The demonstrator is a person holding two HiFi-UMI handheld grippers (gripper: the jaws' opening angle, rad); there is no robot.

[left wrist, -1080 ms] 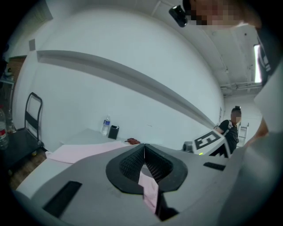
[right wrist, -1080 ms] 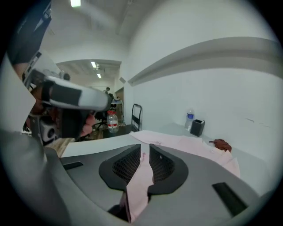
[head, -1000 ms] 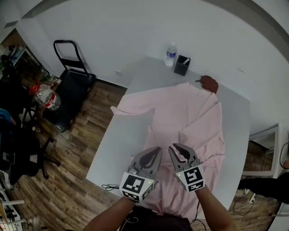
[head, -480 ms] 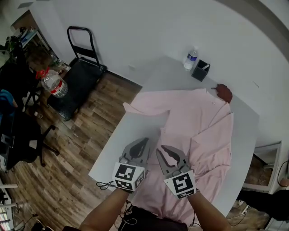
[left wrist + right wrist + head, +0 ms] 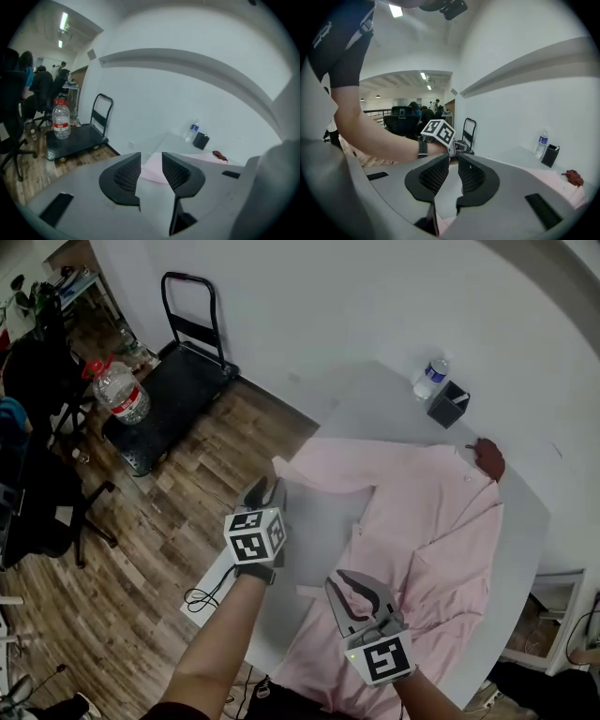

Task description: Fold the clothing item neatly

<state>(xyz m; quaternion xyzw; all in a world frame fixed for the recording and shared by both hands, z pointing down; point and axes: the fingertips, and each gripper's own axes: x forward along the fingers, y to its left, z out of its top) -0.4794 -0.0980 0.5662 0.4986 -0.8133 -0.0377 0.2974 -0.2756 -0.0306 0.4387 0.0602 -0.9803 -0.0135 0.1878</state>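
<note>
Shirt (image 5: 441,521) hem partly behind empty, slightly-open right claw (image 5: 347,583); left claw (image 5: 265,489) newly opened, empty.

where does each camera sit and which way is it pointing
Head view: on the person's head, facing steeply down at the pink shirt on the table; left gripper, right gripper and forearms show.
Left gripper view: on that gripper, facing along its jaws, just opening with nothing between, toward the water bottle.
Right gripper view: on that gripper, facing the left forearm.
All three show the bottle.
</note>
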